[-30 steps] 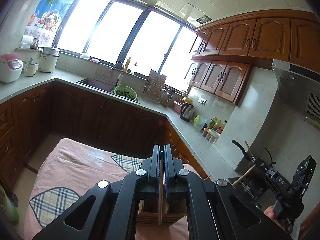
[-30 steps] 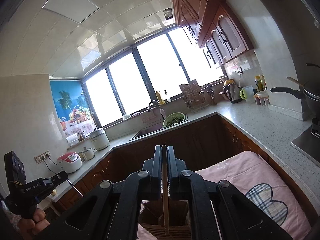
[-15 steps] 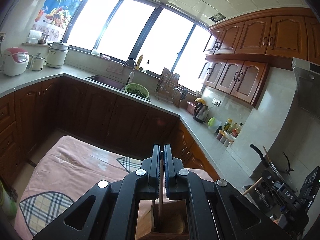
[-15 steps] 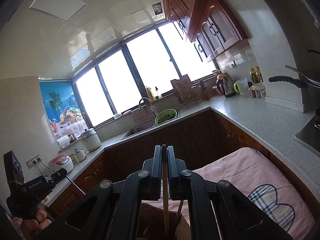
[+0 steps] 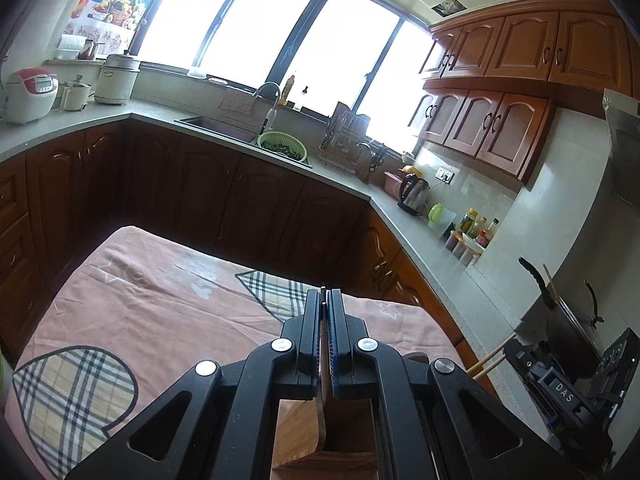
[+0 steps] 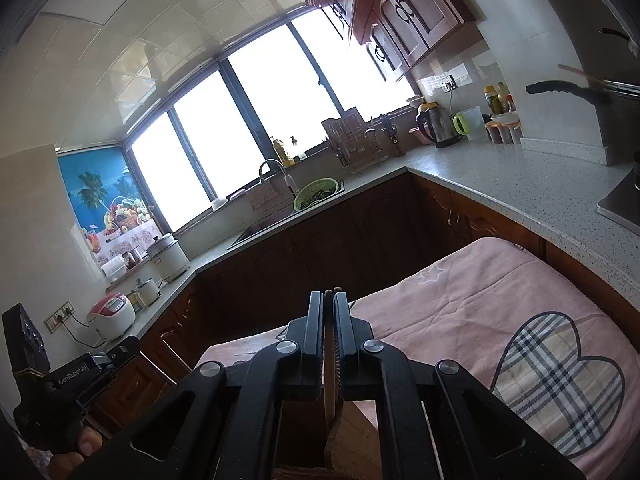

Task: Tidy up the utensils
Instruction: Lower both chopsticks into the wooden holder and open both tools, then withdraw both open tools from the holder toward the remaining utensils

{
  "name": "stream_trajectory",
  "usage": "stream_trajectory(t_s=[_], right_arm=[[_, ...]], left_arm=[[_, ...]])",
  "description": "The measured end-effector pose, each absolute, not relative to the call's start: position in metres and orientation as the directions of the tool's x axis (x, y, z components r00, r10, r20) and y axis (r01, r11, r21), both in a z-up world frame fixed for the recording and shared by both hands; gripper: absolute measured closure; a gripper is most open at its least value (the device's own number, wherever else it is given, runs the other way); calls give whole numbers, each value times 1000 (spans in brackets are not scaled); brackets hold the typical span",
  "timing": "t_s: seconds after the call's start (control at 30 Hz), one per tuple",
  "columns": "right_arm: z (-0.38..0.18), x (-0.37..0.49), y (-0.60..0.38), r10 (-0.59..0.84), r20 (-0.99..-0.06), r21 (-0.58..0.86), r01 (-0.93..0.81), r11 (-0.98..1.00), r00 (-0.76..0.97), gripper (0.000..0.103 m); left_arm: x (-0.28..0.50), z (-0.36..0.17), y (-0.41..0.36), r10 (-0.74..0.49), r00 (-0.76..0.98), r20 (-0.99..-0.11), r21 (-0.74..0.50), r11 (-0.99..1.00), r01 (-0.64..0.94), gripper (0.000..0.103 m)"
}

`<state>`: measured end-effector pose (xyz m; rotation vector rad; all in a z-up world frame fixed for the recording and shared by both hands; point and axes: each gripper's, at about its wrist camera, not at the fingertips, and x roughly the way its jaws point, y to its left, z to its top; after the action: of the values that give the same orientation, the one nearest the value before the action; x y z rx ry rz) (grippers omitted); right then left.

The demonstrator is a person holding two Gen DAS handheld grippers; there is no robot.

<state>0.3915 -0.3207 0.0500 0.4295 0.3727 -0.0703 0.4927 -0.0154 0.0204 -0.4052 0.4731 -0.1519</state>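
My left gripper (image 5: 324, 296) is shut on a flat wooden utensil (image 5: 322, 408), seen edge-on, whose lower end reaches down into a wooden holder (image 5: 300, 436) right below the fingers. In the right wrist view my right gripper (image 6: 330, 298) is shut on a pair of wooden chopsticks (image 6: 329, 380) that point down into the same holder (image 6: 362, 420). Each gripper shows in the other's view: the right gripper (image 5: 516, 350) with the chopstick ends (image 5: 492, 356) at the right, the left gripper (image 6: 128, 346) at the lower left in a person's hand.
The holder stands on a table under a pink cloth (image 5: 160, 300) with plaid heart patches. Dark wooden cabinets and a grey counter (image 6: 520, 184) run around behind, with a sink, green colander (image 5: 283, 146), kettle, rice cookers and a pot on the stove (image 5: 568, 336).
Both grippers have sunk toward the table. The wooden holder has grown larger under the fingers, and the held utensils now reach down inside it.
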Motion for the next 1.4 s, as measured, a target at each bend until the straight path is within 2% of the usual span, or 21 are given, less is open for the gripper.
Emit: stream_trajectory(t_s=[0.3, 0.33, 0.5, 0.53, 0.57, 0.6, 0.63, 0.7, 0.73, 0.8, 0.83, 0.87, 1.1, 1.4], right_arm=[[49, 393, -320, 14, -381, 386, 146, 911, 924, 98], [49, 393, -320, 17, -383, 390, 145, 910, 924, 95], [51, 392, -317, 18, -390, 375, 141, 916, 921, 92], [52, 391, -316, 21, -390, 373, 137, 918, 921, 86], [52, 389, -315, 24, -387, 376, 133, 917, 922, 71], [53, 387, -315, 27, -379, 379, 129, 916, 925, 61], [54, 384, -314, 19, -372, 379, 133, 916, 928, 48], [57, 378, -314, 11, -355, 378, 133, 916, 935, 45], [59, 376, -314, 11, -351, 381, 132, 915, 936, 44], [61, 371, -317, 16, -338, 397, 127, 909, 941, 30], [62, 368, -318, 13, -328, 403, 128, 906, 945, 15], [63, 364, -319, 8, -318, 406, 128, 905, 948, 6], [62, 340, -320, 5, -334, 405, 139, 904, 942, 4], [56, 295, -309, 27, -377, 399, 137, 907, 926, 4]], left_arm=[[505, 24, -8, -248, 867, -431, -414, 909, 53, 101], [503, 22, -5, -247, 867, -433, -414, 909, 52, 101], [496, 20, 6, -267, 859, -438, -427, 902, 63, 97], [494, 19, 7, -267, 858, -439, -427, 902, 62, 95], [493, 20, 9, -266, 858, -441, -426, 903, 61, 86], [489, 20, 10, -261, 860, -439, -428, 902, 56, 73], [486, 22, 11, -256, 864, -434, -427, 903, 52, 67], [479, 23, 10, -240, 870, -431, -412, 910, 46, 53], [476, 24, 9, -233, 871, -433, -404, 914, 44, 50], [466, 26, 9, -228, 875, -428, -392, 919, 48, 39], [461, 27, 8, -220, 876, -430, -381, 923, 45, 35], [455, 28, 9, -208, 878, -432, -371, 928, 38, 24], [410, 26, 5, -180, 875, -450, -344, 939, 17, 10], [348, 22, 6, -203, 837, -509, -338, 941, 22, 10]])
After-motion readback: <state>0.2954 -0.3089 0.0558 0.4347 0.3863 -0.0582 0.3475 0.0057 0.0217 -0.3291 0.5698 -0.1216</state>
